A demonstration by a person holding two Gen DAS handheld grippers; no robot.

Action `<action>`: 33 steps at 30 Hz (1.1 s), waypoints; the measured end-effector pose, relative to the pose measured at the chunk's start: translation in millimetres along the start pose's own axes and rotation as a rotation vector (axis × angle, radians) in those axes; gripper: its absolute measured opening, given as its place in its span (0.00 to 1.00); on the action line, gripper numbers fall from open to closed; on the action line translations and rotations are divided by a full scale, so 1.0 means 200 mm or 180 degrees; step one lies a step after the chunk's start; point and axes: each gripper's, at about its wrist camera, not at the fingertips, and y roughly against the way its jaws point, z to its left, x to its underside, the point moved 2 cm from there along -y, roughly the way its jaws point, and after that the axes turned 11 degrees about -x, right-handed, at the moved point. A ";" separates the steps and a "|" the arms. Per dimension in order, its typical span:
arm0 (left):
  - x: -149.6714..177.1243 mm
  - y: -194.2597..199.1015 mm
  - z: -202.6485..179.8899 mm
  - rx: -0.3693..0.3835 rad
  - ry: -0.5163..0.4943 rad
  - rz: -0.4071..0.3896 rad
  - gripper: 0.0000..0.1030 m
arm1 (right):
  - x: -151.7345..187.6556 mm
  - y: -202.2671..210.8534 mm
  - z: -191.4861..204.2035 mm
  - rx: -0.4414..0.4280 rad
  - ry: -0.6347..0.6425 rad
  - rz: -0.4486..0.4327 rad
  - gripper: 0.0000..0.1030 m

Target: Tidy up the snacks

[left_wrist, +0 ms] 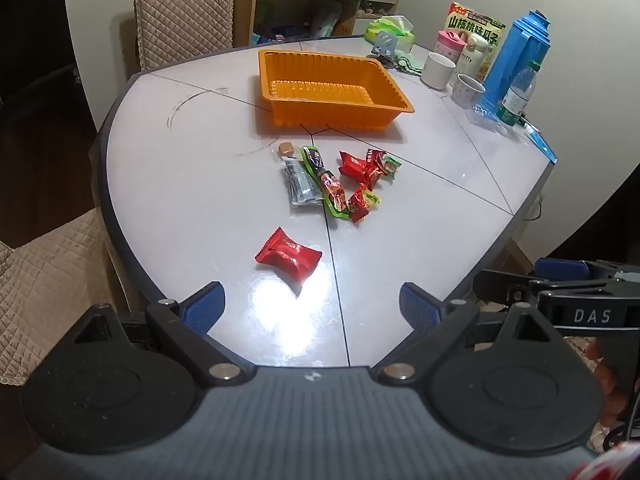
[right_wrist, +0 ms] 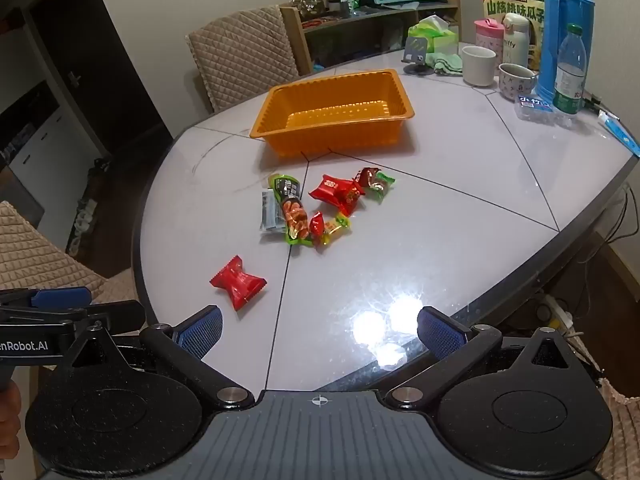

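Both grippers hover over the near edge of the white table (left_wrist: 168,184), fingers spread wide with nothing between them: the left gripper (left_wrist: 312,308) and the right gripper (right_wrist: 320,330). Just beyond the left one, at its twelve o'clock, a lone red snack packet (left_wrist: 289,258) lies flat. Farther on sits a loose pile of small snacks (left_wrist: 340,182): red and green wrappers and a long green packet. Beyond them stands the empty orange tray (left_wrist: 332,114), with cups and a blue flask (left_wrist: 516,56) at two o'clock.
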 end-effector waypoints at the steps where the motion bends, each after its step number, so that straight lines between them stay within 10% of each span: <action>1: 0.00 0.00 0.00 0.0002 0.0000 0.0000 0.90 | 0.00 0.00 0.00 -0.0002 0.0000 0.0000 1.00; 33: 0.00 -0.01 0.00 0.0015 0.0031 0.0037 0.90 | 0.00 -0.02 -0.01 0.0008 -0.0006 0.0007 1.00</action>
